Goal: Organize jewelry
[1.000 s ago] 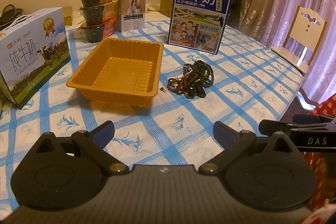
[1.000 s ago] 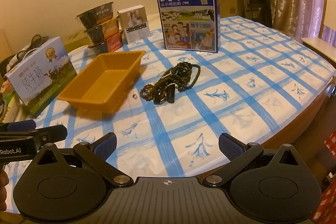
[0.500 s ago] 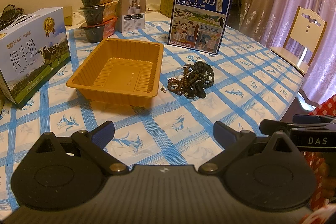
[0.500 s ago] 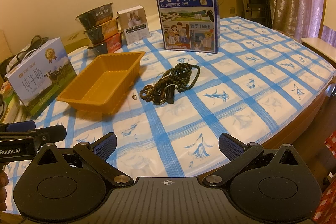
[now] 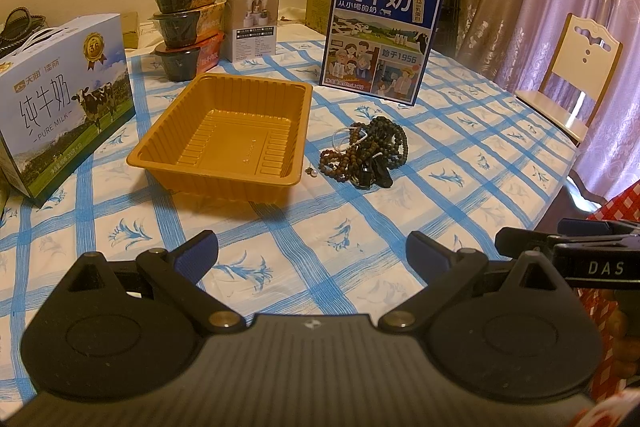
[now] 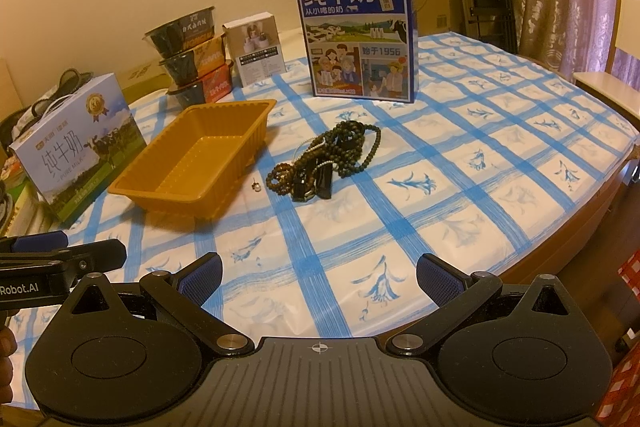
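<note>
A tangled heap of dark bead necklaces and bracelets (image 5: 366, 155) (image 6: 326, 159) lies on the blue-checked tablecloth. Just left of the heap lies a small pearl earring (image 5: 314, 171) (image 6: 257, 188). Left of that stands an orange plastic tray (image 5: 192, 163) (image 6: 188, 199) with nothing in it. My left gripper (image 5: 312, 253) hovers open over the near part of the table, well short of the tray and beads. To its right my right gripper (image 6: 319, 273) is open too, near the table's front edge, nothing between its fingers.
A blue milk carton (image 5: 380, 35) stands upright behind the beads. A white milk box (image 5: 60, 99) sits at the left. Stacked black bowls (image 5: 186, 23) and a small white box (image 5: 252, 23) stand at the back. A chair (image 5: 576, 67) is at the right.
Both grippers have barely shifted; the right wrist view has crept slightly nearer the beads. Both stay open and the jewelry has not moved.
</note>
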{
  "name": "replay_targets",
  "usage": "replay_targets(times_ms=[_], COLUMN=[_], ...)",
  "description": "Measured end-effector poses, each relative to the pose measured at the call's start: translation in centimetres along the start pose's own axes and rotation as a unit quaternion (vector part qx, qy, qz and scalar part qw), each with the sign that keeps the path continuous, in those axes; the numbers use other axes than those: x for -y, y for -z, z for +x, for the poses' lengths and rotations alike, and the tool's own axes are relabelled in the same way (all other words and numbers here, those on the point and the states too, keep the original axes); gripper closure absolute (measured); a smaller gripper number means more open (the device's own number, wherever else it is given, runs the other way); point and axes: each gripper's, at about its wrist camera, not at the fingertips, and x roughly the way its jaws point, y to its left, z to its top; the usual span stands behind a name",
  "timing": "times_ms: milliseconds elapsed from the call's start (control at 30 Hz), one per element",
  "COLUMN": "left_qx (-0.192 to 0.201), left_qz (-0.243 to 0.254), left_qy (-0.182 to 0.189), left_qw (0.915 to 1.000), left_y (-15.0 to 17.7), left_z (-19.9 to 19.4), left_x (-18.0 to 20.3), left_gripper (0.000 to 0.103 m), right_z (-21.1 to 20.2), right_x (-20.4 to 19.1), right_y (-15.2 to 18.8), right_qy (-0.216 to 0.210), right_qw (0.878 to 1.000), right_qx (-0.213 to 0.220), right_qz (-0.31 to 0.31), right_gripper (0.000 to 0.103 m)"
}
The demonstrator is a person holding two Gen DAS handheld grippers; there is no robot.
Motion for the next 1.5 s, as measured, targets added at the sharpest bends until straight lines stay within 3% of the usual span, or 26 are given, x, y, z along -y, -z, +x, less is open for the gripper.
replay_targets(times_ms=[1233,1500], left_qx=[-0.001,-0.011], left_qz=[-0.003,-0.018], left_qy=[0.002,0.005], left_qw=[1.0,0.9998], left_y=[-0.7,-0.6], left_z=[-0.2,1.3], left_x=[-0.3,-1.1], left_gripper=[0.003,0.003], right_z=[0.4,1.7], right_x=[-0.2,-0.1], right_y=[-0.2,-0.6], right_qy=[-0.001,-0.003], right_qw=[1.0,1.0], right_qx=[0.001,-0.007], right_qz=[0.001,0.0], right_gripper=[0.0,0.0])
